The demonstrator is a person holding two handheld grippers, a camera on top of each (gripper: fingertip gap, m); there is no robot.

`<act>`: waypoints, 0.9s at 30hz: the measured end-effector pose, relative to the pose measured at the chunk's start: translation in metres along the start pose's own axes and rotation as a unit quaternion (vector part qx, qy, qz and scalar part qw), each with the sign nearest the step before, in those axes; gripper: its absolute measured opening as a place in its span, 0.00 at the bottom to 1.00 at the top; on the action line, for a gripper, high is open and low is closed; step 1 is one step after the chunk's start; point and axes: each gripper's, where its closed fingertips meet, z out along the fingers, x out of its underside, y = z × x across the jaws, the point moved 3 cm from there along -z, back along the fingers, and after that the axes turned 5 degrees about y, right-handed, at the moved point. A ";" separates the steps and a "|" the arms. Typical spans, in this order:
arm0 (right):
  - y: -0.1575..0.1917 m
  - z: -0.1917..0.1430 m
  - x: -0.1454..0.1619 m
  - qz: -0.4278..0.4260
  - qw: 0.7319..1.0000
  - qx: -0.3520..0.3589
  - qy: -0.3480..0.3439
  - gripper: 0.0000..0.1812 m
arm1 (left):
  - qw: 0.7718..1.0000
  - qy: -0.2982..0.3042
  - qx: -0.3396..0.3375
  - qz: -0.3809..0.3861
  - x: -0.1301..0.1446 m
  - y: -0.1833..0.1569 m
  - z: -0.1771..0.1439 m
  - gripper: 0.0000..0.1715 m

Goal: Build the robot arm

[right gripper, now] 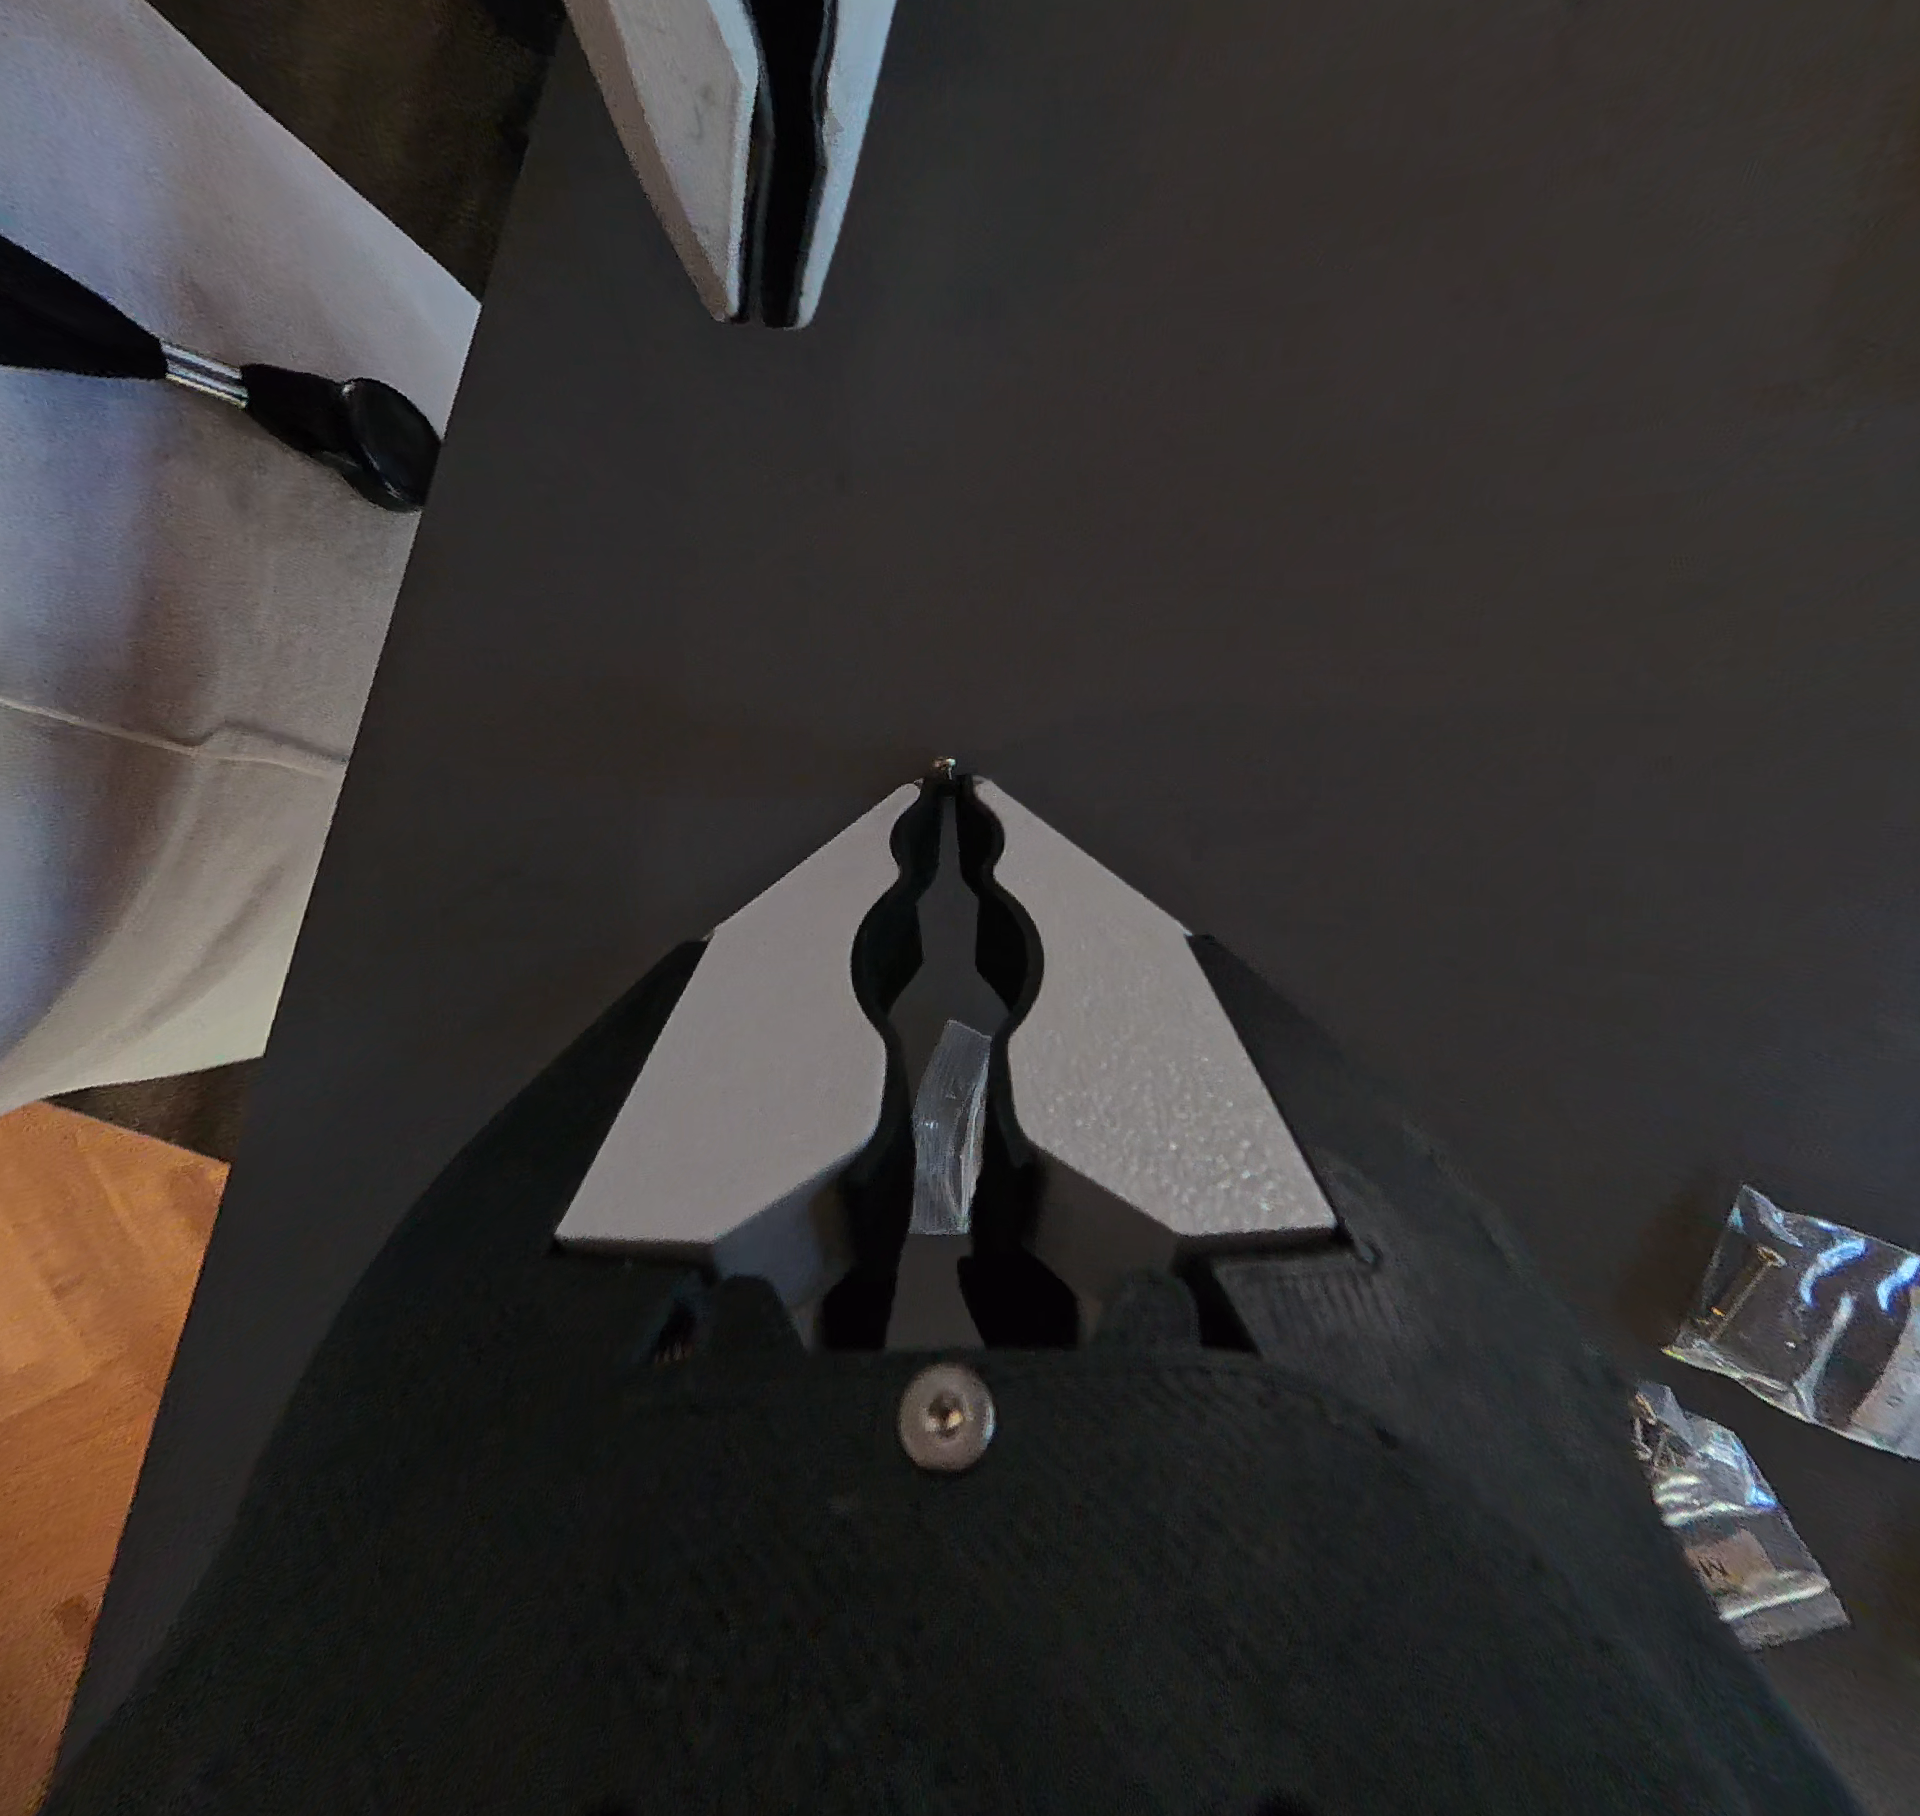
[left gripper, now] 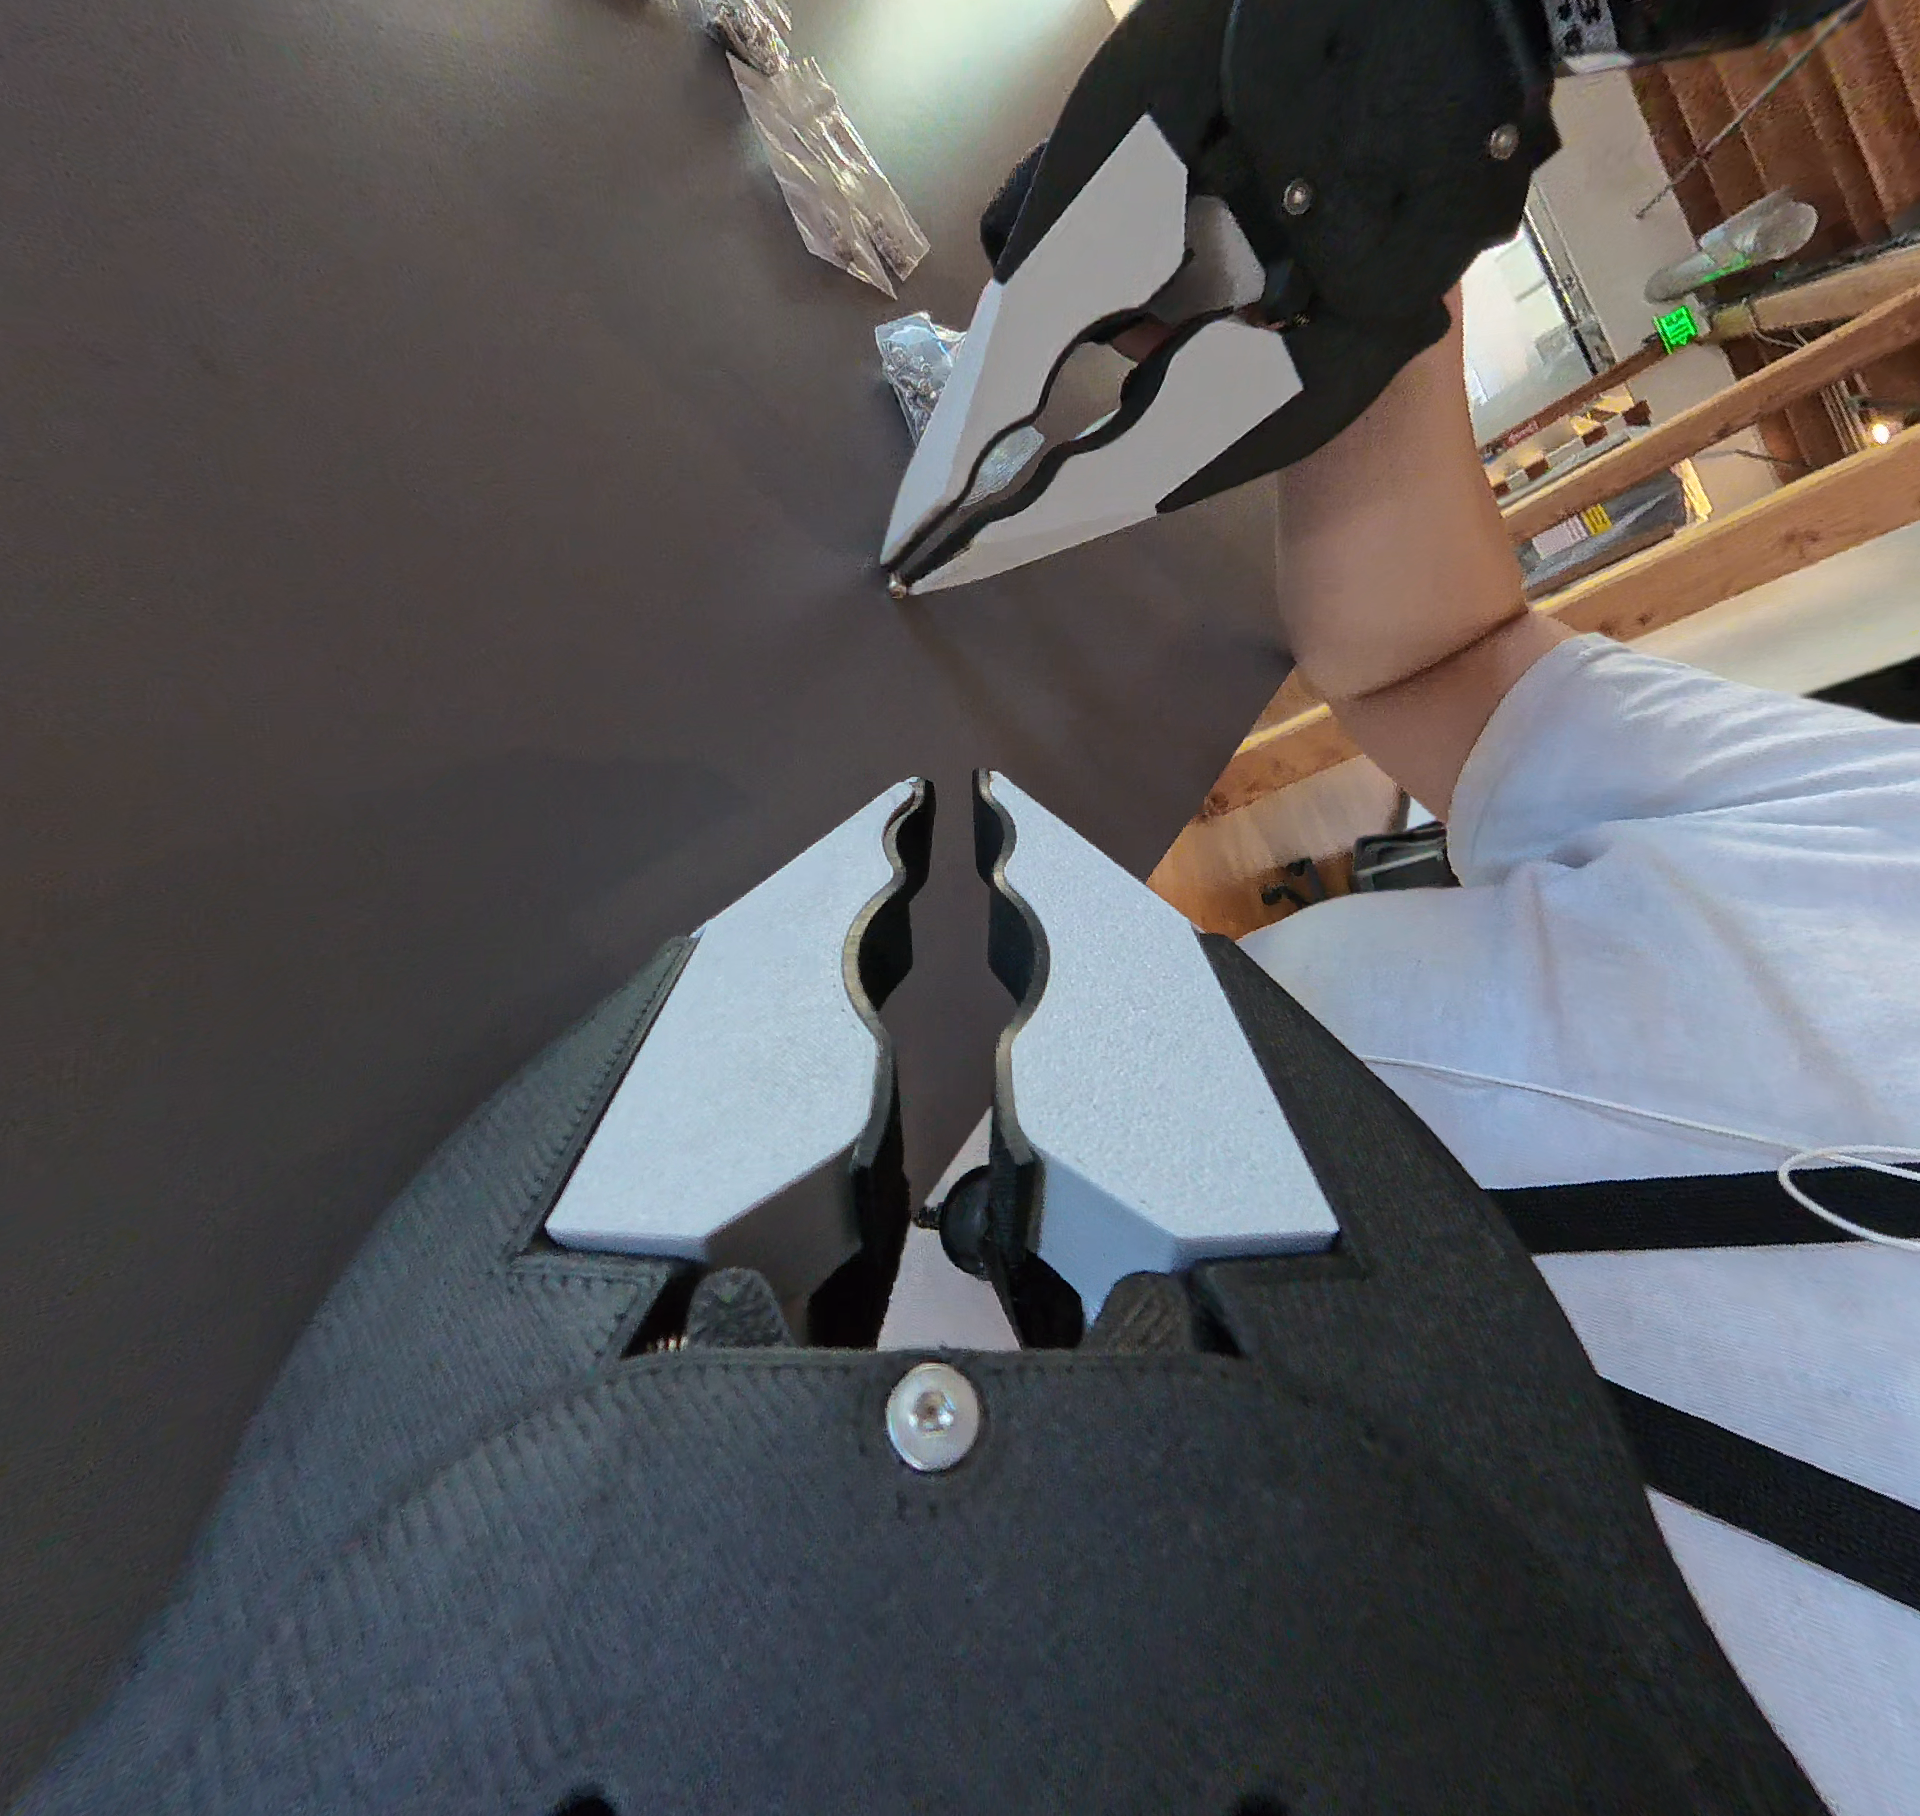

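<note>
Pinching: right tongs are closing tip to tip on a tiny metal piece, likely a small screw, too small to be sure.
Same grip, left view: right tongs are pressing tips down at the desk, the metal piece poking out just below them, touching or almost touching the surface; cannot tell which.
Left tongs: left tongs are hanging slightly parted with a narrow gap, holding nothing, hovering over the desk near its edge, well short of the right pair.
Left tongs, right view: left tongs are coming in from the top, cut off by the frame, tips nearly together.
Arm pose: bare forearm is angling down behind the right tongs; white shirt is filling the right side, black straps crossing it.
Hidden: clear bag is showing only as a strip between the right fingers; the rest is blocked.
Bags: clear plastic bags are lying in a row at the far side of the desk, small metal parts inside, contents hard to make out; two more bags are partly cut off at the frame edge.
Writing: printed band on the right tongs' body and bag labels are showing, not transcribing.
Background: wooden shelving and a green lit sign are blurring out.
</note>
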 end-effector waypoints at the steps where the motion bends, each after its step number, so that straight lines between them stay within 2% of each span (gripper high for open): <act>1: 0.000 0.000 -0.001 0.003 1.000 -0.007 0.000 0.01 | 1.000 -0.004 -0.003 -0.002 0.001 -0.001 0.000 0.03; 4: -0.001 0.001 -0.003 0.001 1.000 -0.019 -0.015 0.01 | 1.000 -0.019 -0.005 -0.006 0.002 -0.003 0.000 0.03; 7: -0.003 -0.006 -0.016 0.025 0.996 -0.039 -0.082 0.01 | 0.999 -0.049 -0.002 0.006 0.001 -0.006 -0.002 0.02; 11: -0.014 -0.027 -0.042 0.056 0.980 -0.057 -0.184 0.00 | 0.990 -0.129 -0.012 0.058 -0.006 -0.012 -0.021 0.03; 14: -0.027 -0.037 -0.063 0.081 0.968 -0.065 -0.230 0.00 | 0.974 -0.195 -0.027 0.108 -0.009 -0.018 -0.048 0.04; 17: -0.037 -0.047 -0.096 0.105 0.950 -0.078 -0.282 0.00 | 0.952 -0.257 -0.055 0.159 -0.008 -0.022 -0.088 0.06; 20: -0.043 -0.054 -0.142 0.112 0.935 -0.094 -0.322 0.00 | 0.927 -0.306 -0.086 0.199 0.002 -0.022 -0.137 0.09; 24: -0.054 -0.042 -0.220 0.112 0.927 -0.091 -0.345 0.00 | 0.912 -0.330 -0.123 0.212 0.034 -0.003 -0.212 0.15; 27: -0.072 -0.014 -0.289 0.123 0.928 -0.070 -0.345 0.00 | 0.905 -0.344 -0.143 0.207 0.068 0.021 -0.283 0.16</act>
